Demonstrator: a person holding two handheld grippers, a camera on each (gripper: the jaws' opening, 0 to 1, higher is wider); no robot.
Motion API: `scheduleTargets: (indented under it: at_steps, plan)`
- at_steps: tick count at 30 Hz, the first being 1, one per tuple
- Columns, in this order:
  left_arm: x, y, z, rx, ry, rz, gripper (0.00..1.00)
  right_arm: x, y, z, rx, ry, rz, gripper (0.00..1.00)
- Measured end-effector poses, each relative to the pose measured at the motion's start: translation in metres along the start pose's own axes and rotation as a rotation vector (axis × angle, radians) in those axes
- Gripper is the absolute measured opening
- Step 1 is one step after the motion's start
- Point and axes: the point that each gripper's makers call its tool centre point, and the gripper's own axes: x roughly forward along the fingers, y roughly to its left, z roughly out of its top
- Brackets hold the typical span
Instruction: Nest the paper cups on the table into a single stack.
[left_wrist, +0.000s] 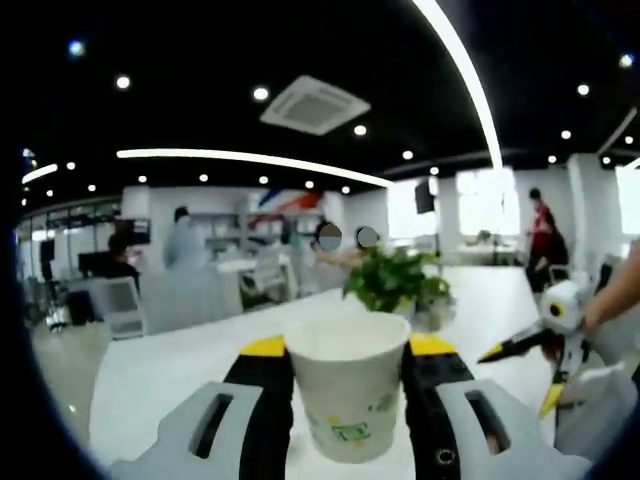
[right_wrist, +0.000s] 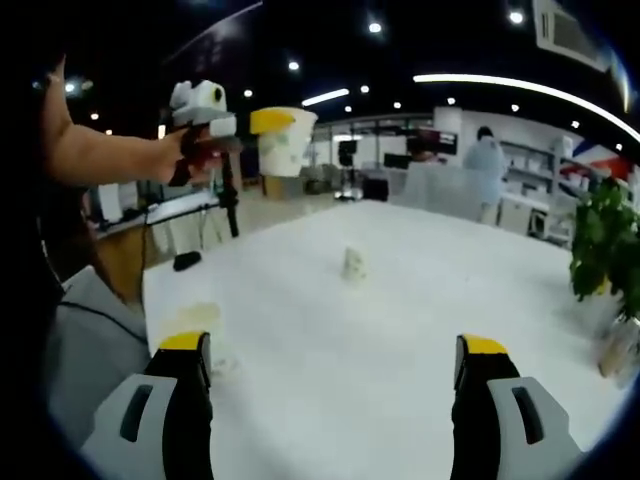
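A cup sat upright between the left gripper's yellow-tipped jaws, clamped at its sides and lifted well above the bench. In the right gripper view that held cup showed high at the far left. A second cup stood alone on the bench, far ahead of the right gripper, whose jaws were spread wide with nothing between them. The standing cup lay below and to the right of the held one, so the left gripper seemed better placed to bring its cup down over it. A plant stood at the bench's far side.
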Motion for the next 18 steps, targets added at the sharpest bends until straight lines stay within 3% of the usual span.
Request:
scheduleTargets:
  at_steps: [18]
  plan:
    - [-0.027,-0.037,0.009,-0.046,-0.064,0.011,0.4,-0.012,0.0,-0.002,0.01,-0.002,-0.006,1.0]
